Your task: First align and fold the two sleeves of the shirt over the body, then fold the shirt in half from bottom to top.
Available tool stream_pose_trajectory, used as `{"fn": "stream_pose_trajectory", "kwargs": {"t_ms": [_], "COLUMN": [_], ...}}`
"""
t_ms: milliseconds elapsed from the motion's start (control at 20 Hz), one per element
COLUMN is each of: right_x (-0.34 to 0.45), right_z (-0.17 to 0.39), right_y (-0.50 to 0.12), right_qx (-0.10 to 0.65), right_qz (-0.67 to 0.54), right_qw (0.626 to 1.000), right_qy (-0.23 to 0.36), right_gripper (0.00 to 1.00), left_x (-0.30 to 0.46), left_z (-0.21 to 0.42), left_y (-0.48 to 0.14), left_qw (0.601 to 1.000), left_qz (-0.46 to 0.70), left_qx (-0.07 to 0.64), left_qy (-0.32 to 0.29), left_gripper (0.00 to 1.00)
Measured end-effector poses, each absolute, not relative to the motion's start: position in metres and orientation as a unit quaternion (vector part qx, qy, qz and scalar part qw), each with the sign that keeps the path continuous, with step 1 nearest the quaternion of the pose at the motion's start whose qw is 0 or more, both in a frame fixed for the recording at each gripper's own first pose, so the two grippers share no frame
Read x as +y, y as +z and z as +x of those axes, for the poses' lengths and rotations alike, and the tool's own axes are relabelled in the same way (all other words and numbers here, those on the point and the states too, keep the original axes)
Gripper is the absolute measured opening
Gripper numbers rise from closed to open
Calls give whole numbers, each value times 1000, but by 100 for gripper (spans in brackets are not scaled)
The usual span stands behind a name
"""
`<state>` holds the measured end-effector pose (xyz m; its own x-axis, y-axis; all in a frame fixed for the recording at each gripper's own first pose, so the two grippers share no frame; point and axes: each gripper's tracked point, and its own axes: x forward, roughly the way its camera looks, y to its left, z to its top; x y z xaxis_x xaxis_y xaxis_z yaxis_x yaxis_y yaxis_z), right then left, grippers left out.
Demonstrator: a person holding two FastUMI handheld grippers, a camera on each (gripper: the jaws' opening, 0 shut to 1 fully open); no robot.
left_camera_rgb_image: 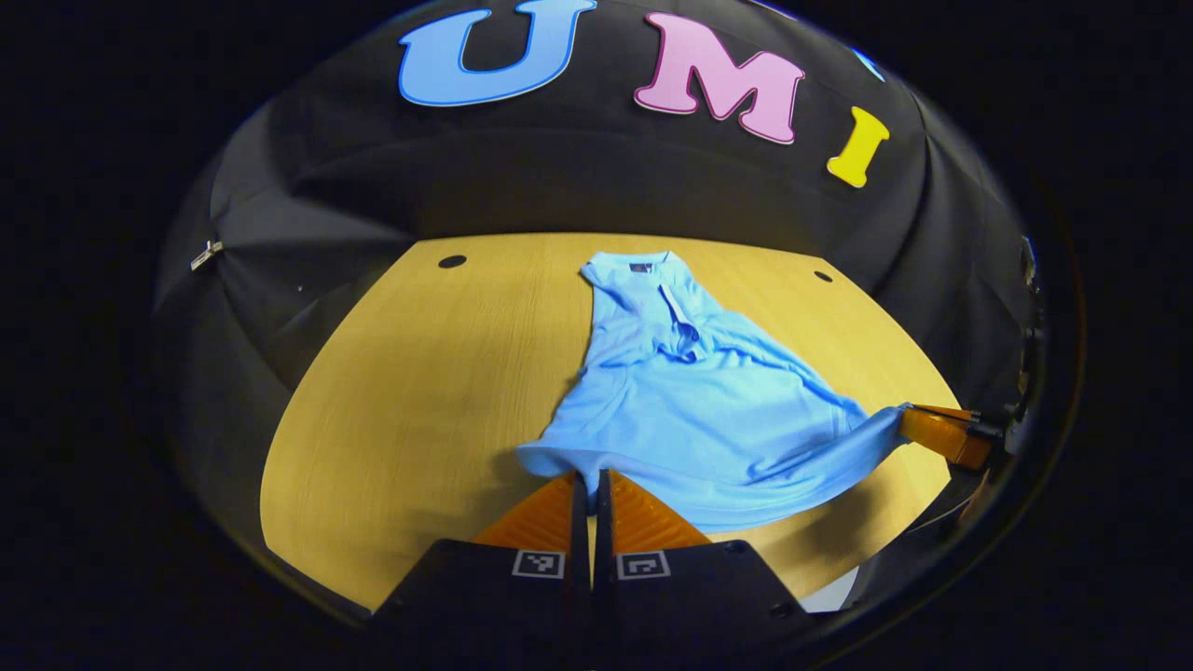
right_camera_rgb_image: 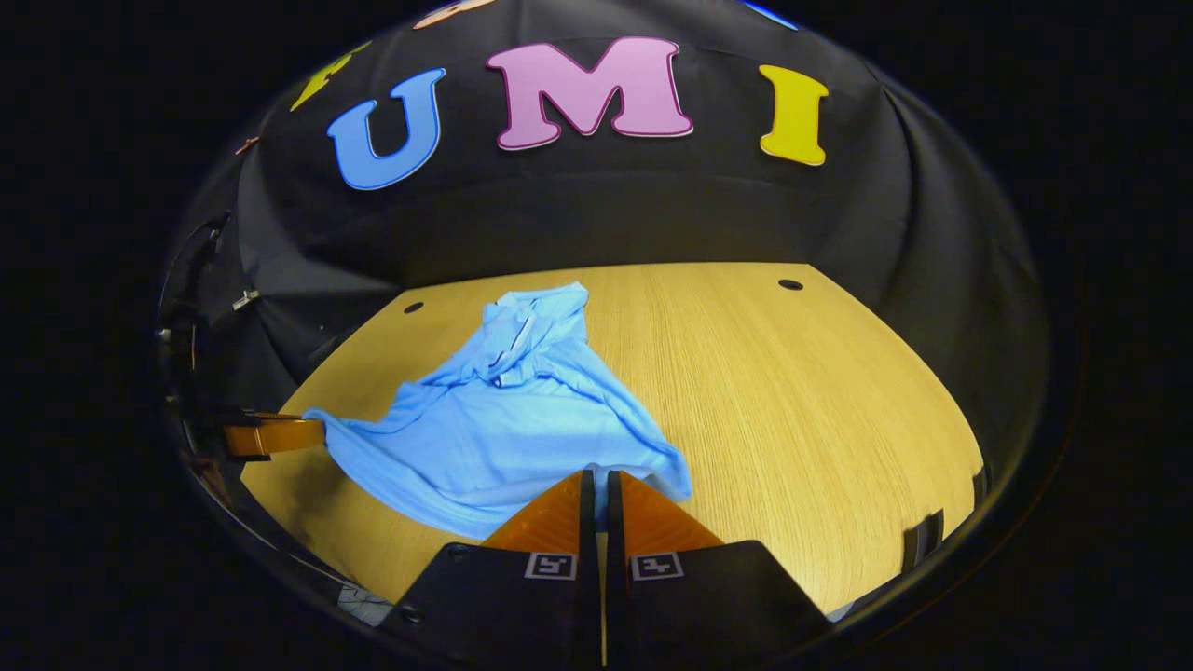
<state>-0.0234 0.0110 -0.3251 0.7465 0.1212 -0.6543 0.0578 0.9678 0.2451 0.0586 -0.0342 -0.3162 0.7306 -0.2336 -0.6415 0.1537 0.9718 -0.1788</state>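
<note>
both tools [left_camera_rgb_image: 590, 477] [right_camera_rgb_image: 596, 477] pinch shirt [left_camera_rgb_image: 694, 391] hem, collar far.

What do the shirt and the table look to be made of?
Shirt: soft light-blue knit fabric, probably cotton or a blend; it drapes and creases freely, matte, with a collar and placket. Table: pale wood-grain top, likely laminate or veneer; fine straight grain lines, smooth with a mild sheen.

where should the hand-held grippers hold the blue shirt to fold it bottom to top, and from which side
Grip the blue shirt at its two bottom hem corners, coming in low from the near table edge. The hem lies nearest and the collar points away, so the corners can be lifted toward it. Both hand-held grippers already look shut on them: left hand-held gripper, right hand-held gripper.
</note>
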Motion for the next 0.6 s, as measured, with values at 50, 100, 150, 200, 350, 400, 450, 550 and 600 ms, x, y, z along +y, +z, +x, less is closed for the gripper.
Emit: {"fn": "stream_pose_trajectory", "kwargs": {"t_ms": [50,100,150,200,350,400,450,550,600], "right_x": [9,7,5,3,-6,-10,-13,-18,-19], "right_z": [-12,0,12,24,64,77,92,125,137], "right_y": [-322,-319,-317,-316,-314,-313,-313,-313,-313], "right_qx": [348,339,332,327,311,303,298,286,284], "right_qz": [124,125,125,126,129,127,124,122,121], "right_qw": [929,932,935,937,942,945,947,950,951], "right_qy": [17,17,15,15,10,7,6,4,5], "right_gripper": [7,7,7,7,7,7,6,7,7], "left_x": [-37,-38,-39,-39,-37,-37,-36,-33,-34], "left_z": [70,80,91,101,138,148,161,185,196], "left_y": [-310,-305,-300,-296,-281,-277,-274,-267,-266], "left_qw": [932,935,937,940,948,950,953,956,958], "left_qz": [-57,-59,-62,-64,-72,-75,-77,-79,-82], "left_qx": [343,335,329,321,298,292,285,273,268], "left_qy": [-103,-101,-98,-95,-82,-78,-75,-68,-64], "left_gripper": [6,6,6,6,6,6,6,6,6]}}
